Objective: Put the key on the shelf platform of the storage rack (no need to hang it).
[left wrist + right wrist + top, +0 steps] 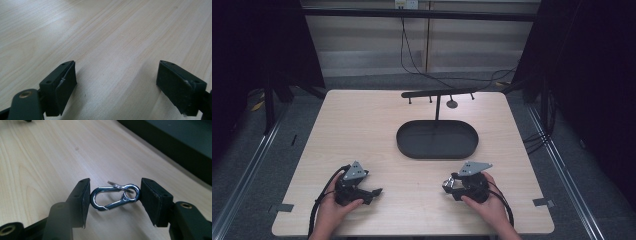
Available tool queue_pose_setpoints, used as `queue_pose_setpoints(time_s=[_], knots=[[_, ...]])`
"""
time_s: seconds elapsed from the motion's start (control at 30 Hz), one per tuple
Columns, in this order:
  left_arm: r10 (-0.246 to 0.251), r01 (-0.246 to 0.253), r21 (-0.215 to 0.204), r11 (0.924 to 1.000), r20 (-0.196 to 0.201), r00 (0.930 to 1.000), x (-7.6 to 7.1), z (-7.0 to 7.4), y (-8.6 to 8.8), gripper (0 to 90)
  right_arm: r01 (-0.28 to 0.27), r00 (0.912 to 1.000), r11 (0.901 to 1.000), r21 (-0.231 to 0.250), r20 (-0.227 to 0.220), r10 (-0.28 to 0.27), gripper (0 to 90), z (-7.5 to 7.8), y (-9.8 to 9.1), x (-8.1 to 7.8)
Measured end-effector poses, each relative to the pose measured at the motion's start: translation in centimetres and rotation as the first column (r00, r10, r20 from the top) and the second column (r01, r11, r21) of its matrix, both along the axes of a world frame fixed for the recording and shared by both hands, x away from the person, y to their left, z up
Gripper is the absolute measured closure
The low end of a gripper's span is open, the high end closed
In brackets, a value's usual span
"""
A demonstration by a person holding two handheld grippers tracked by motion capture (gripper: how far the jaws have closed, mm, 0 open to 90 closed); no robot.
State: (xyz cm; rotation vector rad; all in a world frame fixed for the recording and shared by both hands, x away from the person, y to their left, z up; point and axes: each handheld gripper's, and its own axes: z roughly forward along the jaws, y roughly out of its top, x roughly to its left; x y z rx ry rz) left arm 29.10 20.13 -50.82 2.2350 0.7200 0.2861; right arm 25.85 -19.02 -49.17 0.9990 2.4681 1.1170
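Pale wood grain runs across the table (362, 130) in front of me, with dark curtains on both sides and grey floor around it. At the far middle of the tabletop sits a black oval tray (437, 150), and behind it a thin black stand (438, 95) with a crossbar and small pegs hanging under it.

My left gripper (116, 85) rests low at the near left, held in my left hand (334, 207). Its jaws are spread wide, nothing between them but bare wood.

My right gripper (113, 197) is at the near right, in my right hand (487, 205), just short of the tray's near edge. Between its jaws sits a silver snap hook (112, 197), lengthwise across the gap, both ends touching the black pads (86, 197). A flat metal ring (117, 185) is threaded through the hook's small eye end. From above, the hook (448, 184) glints at the gripper's tip, close over the table.
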Motion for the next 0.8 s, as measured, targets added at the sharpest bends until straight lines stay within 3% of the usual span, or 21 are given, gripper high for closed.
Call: queue_pose_setpoints(time_s=[0.3, 0.8], knots=[[0.001, -0.001, 0.0, 1.0, -0.001, 1.0, 0.0, 0.0, 0.0, 15.9, 0.018, 0.9998, 0.9995, 0.026, 0.0, -0.018, 43.0, 1.3, -0.8, 0.9], [0.001, -0.001, -0.001, 1.0, 0.0, 1.0, 0.0, 0.0, 0.0, 16.0, 0.031, 0.9993, 0.9992, 0.024, 0.02, -0.032, 43.0, 2.9, -1.2, 2.5]])
